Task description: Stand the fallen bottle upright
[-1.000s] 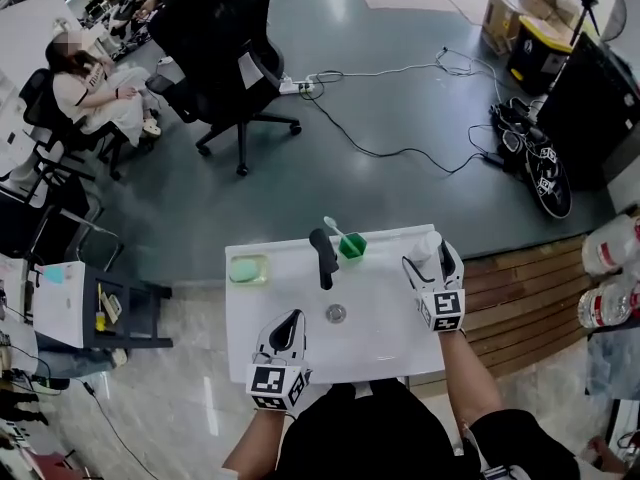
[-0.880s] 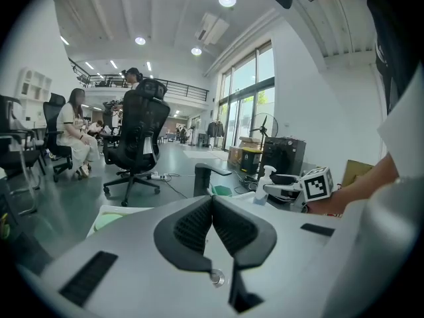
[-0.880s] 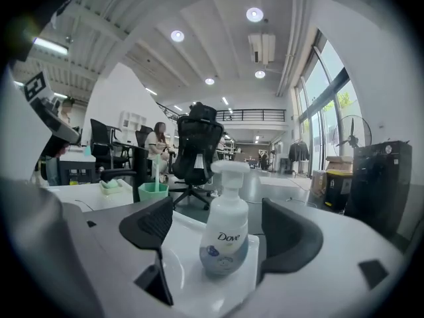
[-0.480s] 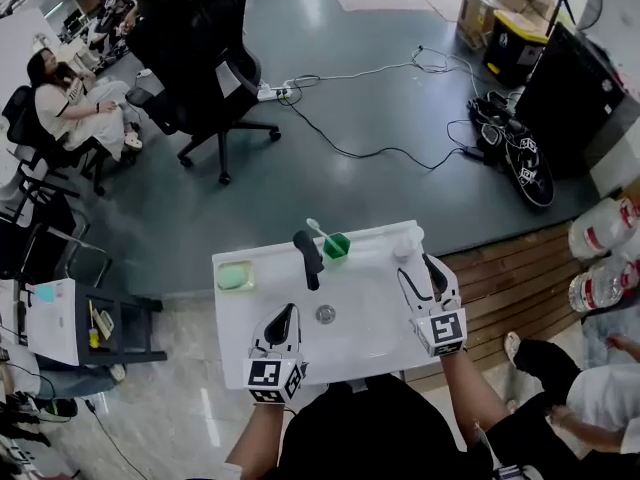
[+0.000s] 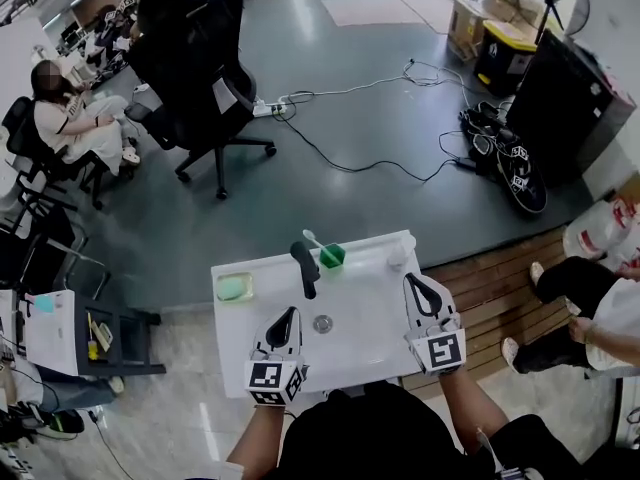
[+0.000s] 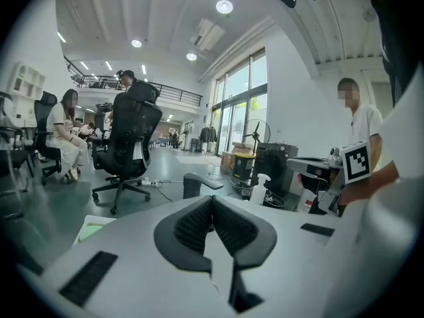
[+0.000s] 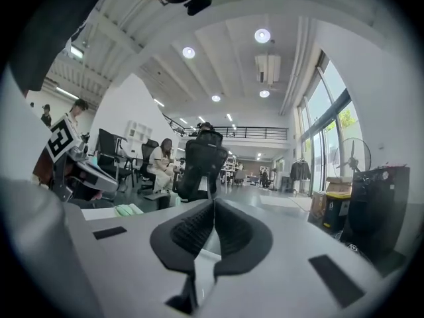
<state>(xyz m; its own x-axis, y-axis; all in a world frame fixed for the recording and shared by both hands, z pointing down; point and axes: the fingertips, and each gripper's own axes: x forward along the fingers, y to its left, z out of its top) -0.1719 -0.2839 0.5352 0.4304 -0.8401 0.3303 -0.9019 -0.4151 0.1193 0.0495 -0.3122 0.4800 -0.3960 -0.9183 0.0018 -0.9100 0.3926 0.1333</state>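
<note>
The right tool [image 5: 417, 280] has drawn back from the bottle [image 5: 398, 253] toward the person and now hangs over the right edge of the table [image 5: 240, 340], well apart from the bottle. Its jaws, which stood wide around the bottle a moment ago, are pressed together with nothing between them. The bottle stands upright at the back right corner of the table, pump head on top and untouched. The left tool [image 5: 289, 314] has barely shifted. It sits over the front of the table, just left of the drain [image 5: 322, 323], and its jaws are also closed and empty. The tap [image 5: 305, 266] rises at the back middle. A green cup [image 5: 332, 256] is just to its right, and a soap dish [image 5: 235, 287] lies at the back left.
</note>
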